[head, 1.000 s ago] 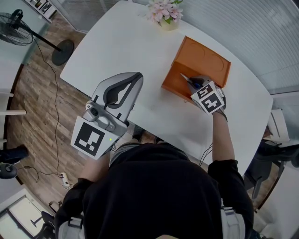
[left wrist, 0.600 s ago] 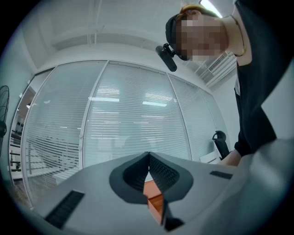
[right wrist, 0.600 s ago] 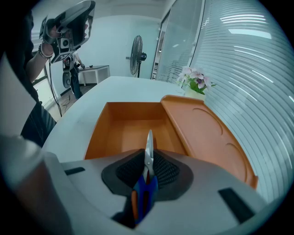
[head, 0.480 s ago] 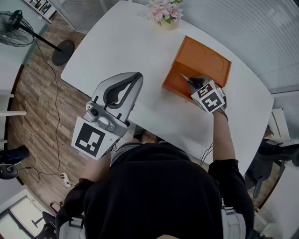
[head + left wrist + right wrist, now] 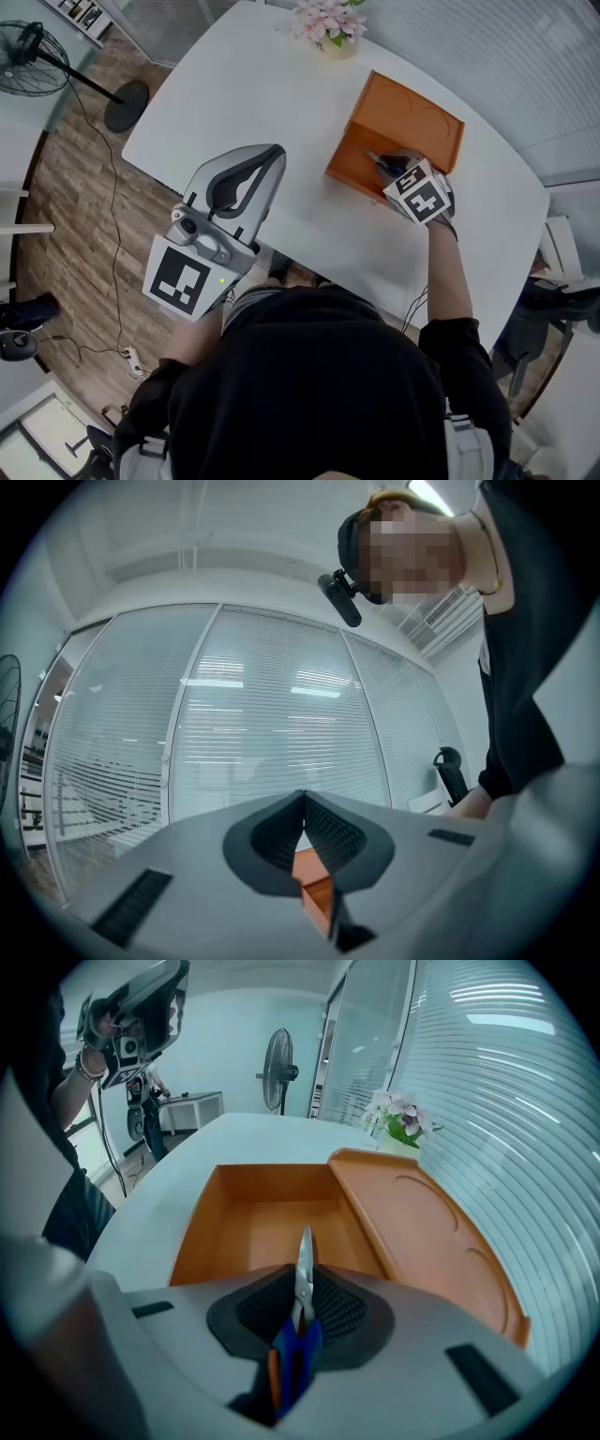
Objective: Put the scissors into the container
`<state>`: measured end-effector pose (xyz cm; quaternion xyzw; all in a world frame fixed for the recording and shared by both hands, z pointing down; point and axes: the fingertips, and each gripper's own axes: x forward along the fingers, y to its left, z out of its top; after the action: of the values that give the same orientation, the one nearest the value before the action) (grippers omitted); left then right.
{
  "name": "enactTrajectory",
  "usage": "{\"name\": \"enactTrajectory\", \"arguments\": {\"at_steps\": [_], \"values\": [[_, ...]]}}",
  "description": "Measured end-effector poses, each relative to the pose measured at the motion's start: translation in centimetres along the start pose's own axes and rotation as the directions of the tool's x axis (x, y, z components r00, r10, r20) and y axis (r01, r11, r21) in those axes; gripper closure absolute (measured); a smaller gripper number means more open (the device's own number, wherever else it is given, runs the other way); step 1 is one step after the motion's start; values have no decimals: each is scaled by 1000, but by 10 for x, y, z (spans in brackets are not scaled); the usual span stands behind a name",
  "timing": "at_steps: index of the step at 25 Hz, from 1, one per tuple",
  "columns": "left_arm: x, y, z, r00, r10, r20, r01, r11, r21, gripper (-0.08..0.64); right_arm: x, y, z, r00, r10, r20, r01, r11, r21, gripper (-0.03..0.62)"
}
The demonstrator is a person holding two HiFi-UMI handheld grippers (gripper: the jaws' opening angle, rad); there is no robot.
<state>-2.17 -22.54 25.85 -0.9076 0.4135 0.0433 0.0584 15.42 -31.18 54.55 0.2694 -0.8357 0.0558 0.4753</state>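
- Right gripper (image 5: 302, 1302): jaws narrow, clamped on the scissors (image 5: 303, 1274). Closed blades stick out past the pads, blue handles sit behind them.
- Scissors tip hangs over the near rim of the orange container (image 5: 192, 1232), pointing into the open, bare cavity.
- Container lid (image 5: 422, 1232) is folded open on the right side. Left wall is free.
- Container sits near the tabletop's (image 5: 244, 84) far right edge, well apart from the flower pot (image 5: 328, 28).
- Left gripper (image 5: 303, 799): jaws together, nothing between them. It is held above the tabletop's near edge.
- Wide bare tabletop lies between the two grippers.
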Motion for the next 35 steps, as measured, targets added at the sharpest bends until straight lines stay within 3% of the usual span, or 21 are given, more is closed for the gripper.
{"name": "enactTrajectory", "arguments": {"at_steps": [35], "values": [[2,1,-4,1000,-5,-1,5,1000,-5,546,7,-1,-8,999,17,-42,-16,1000,21,526]]}}
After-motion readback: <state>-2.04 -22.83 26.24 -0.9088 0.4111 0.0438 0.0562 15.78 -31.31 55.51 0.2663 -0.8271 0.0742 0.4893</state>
